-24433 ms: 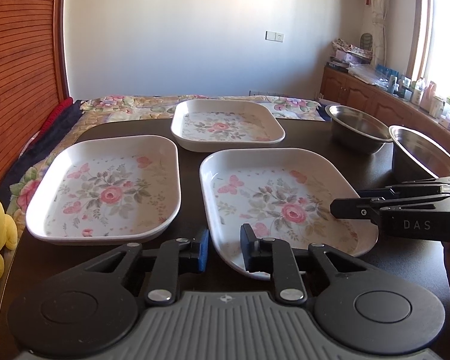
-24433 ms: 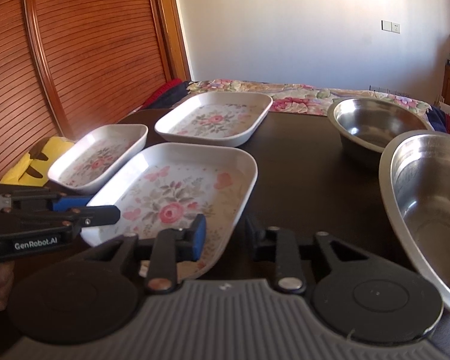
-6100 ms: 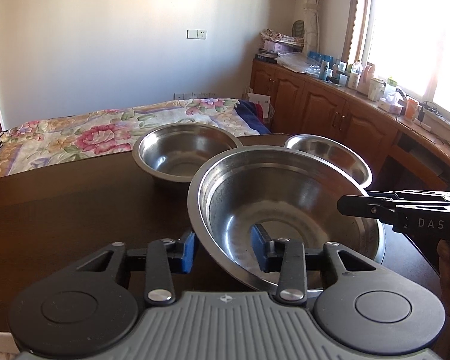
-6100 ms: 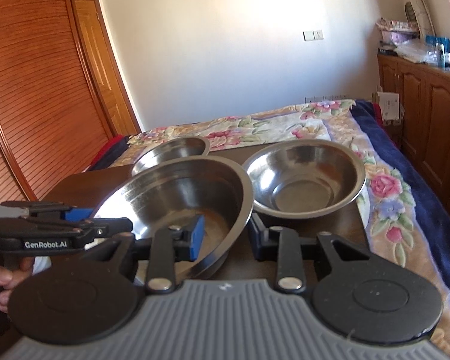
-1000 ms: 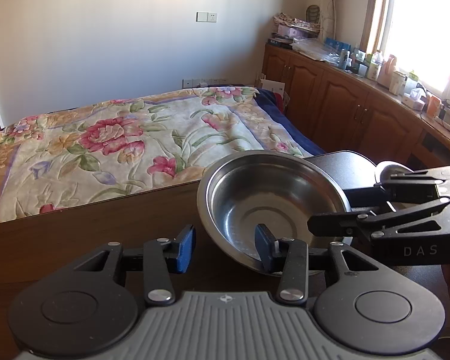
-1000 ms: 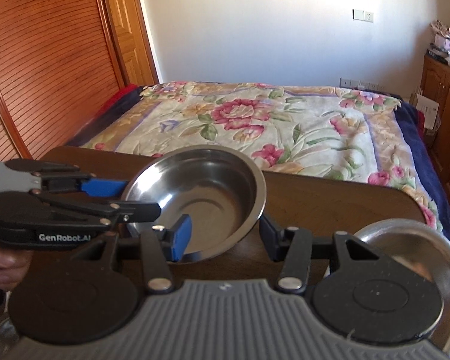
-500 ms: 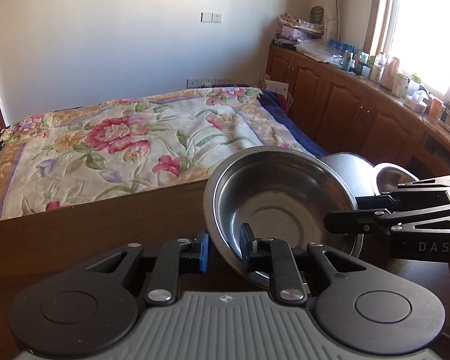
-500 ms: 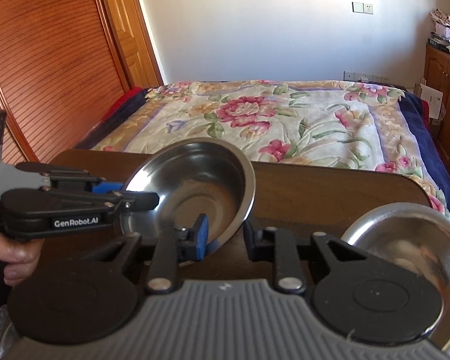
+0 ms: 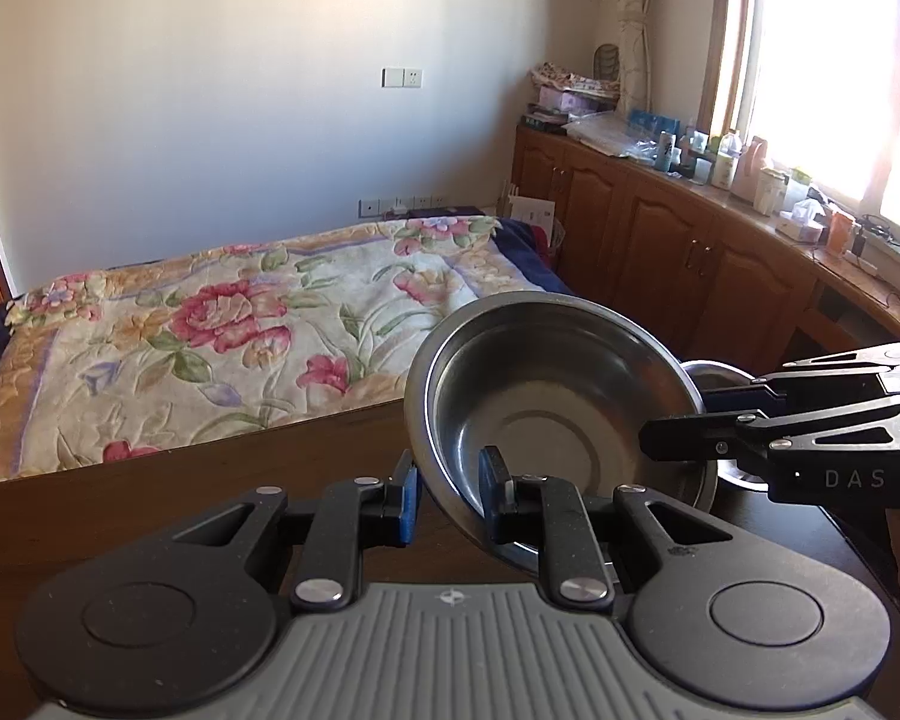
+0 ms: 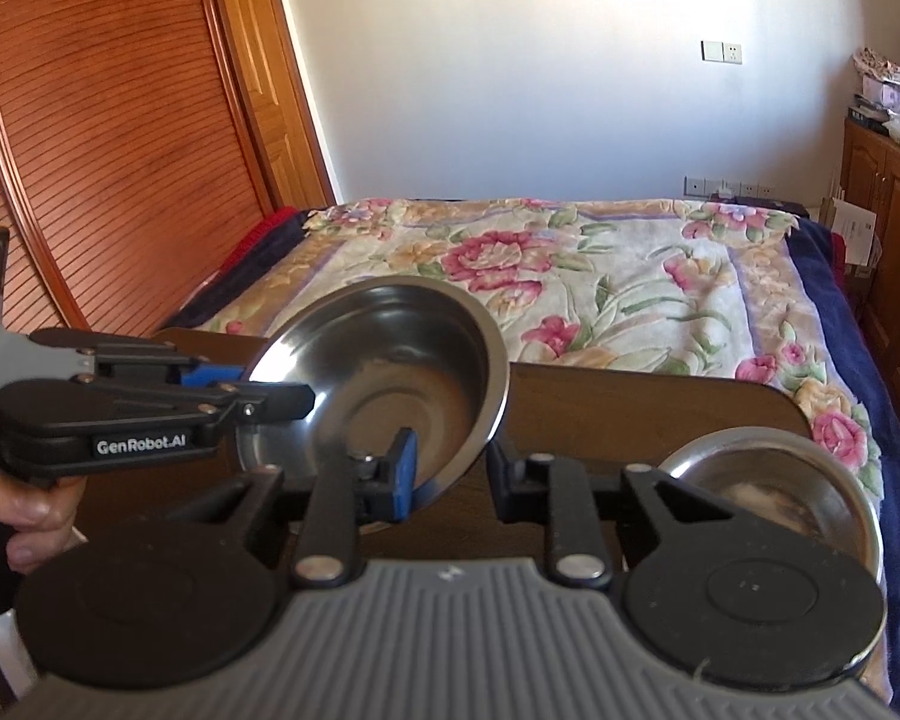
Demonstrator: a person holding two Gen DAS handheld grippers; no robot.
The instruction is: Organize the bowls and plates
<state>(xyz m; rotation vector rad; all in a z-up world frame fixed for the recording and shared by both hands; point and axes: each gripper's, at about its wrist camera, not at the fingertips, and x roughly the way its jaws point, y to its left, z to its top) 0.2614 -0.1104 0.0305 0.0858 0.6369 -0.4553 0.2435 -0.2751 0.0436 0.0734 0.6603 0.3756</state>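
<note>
A steel bowl (image 9: 558,396) is lifted and tilted above the dark table (image 9: 150,498). My left gripper (image 9: 447,495) is shut on the bowl's near rim. My right gripper (image 10: 450,471) is shut on the opposite rim of the same bowl (image 10: 390,372). The right gripper shows from the side in the left wrist view (image 9: 654,441), and the left gripper shows in the right wrist view (image 10: 297,399). A second steel bowl (image 10: 768,480) sits on the table at the right, partly hidden by my gripper body; its edge shows behind the held bowl (image 9: 714,375).
A bed with a floral cover (image 9: 222,324) lies just beyond the table's far edge. Wooden cabinets (image 9: 690,258) with bottles on top line the right wall under a window. A slatted wooden door (image 10: 90,138) stands at the left.
Both grippers have raised the steel bowl higher off the table and tilted it. The second bowl is more hidden behind it in the left wrist view.
</note>
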